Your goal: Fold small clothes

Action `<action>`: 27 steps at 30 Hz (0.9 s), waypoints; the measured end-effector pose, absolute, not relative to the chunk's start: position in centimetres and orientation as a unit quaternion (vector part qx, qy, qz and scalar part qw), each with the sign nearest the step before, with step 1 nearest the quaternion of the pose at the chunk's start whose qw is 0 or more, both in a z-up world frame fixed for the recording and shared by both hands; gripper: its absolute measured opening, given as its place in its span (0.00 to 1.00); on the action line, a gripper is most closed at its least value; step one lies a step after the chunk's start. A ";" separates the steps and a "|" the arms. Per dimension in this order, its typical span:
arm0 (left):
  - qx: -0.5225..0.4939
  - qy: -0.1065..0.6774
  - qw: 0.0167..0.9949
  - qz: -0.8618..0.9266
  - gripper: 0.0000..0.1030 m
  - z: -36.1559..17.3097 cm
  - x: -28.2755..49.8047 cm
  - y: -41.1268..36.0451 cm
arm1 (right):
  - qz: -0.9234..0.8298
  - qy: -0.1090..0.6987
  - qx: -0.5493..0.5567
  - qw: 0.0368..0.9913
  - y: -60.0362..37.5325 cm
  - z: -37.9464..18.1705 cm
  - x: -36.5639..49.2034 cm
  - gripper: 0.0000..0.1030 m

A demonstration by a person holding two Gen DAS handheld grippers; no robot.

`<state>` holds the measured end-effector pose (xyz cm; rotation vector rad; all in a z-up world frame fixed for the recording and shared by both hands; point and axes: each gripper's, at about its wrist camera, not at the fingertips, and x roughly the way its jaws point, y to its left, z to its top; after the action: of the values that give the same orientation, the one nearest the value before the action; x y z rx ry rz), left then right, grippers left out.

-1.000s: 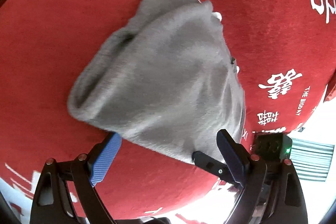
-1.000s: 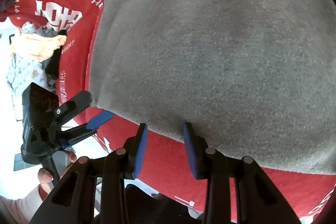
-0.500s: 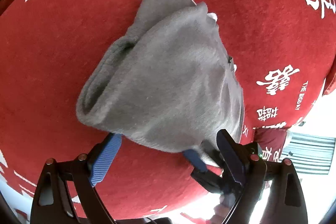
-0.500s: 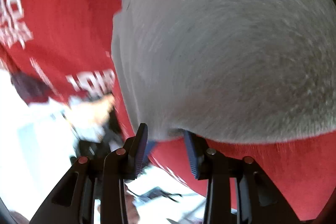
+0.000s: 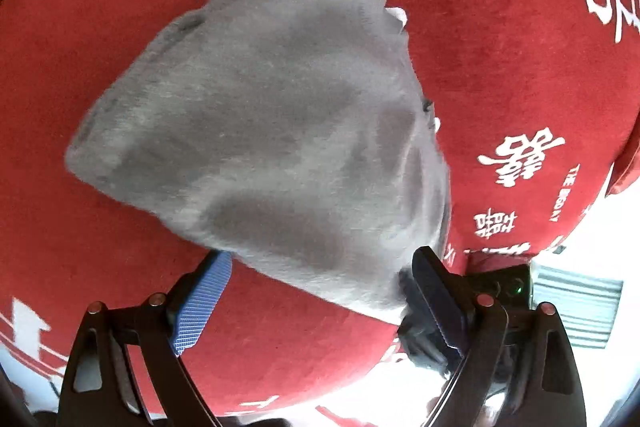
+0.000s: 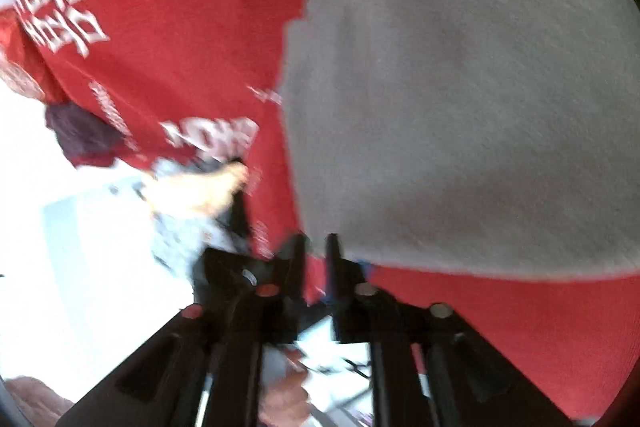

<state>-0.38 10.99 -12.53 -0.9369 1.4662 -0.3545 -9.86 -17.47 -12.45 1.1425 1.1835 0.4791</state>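
Folded grey fleece garment (image 5: 272,131) lies rumpled on red printed cloth (image 5: 500,67). Left gripper (image 5: 320,291) gapes wide at its near edge; right gripper (image 6: 316,251) narrow, pinching the near-left corner, though blurred.

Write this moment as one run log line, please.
stage: folding | item: folded grey fleece garment on red printed cloth | left gripper: open at near edge | right gripper: nearly shut at hem, blurred

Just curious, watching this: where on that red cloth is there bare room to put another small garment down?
Bare red cloth lies left of the gray garment, and more right of it, toward the white lettering. It is crowded at the near edge, where the left tool and right tool meet the garment's hem.
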 end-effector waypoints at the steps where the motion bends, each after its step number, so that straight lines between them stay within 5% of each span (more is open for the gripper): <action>1: -0.405 0.642 0.633 -0.152 0.89 -12.6 -0.5 11.2 | 0.200 0.535 0.500 0.651 -17.7 -13.2 -10.6 0.48; 2: -0.400 0.644 0.635 -0.148 0.89 -12.7 -0.5 11.5 | 0.187 0.540 0.506 0.646 -18.1 -14.2 -11.4 0.59; 11: -0.395 0.639 0.642 -0.156 0.89 -12.1 0.0 13.9 | 0.148 0.444 0.624 0.625 -19.4 -18.6 -12.8 0.54; 14: -0.406 0.642 0.631 -0.159 0.89 -12.2 -0.7 13.7 | 0.142 0.448 0.627 0.621 -19.0 -18.2 -11.1 0.08; 27: -0.437 0.602 0.646 -0.173 0.89 -12.6 2.4 8.0 | 0.194 0.430 0.622 0.625 -19.0 -13.5 -9.4 0.08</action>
<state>2.44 8.03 -12.63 -0.9941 1.3698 -0.3927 -9.40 -19.04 -13.48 1.4286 0.9866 0.4446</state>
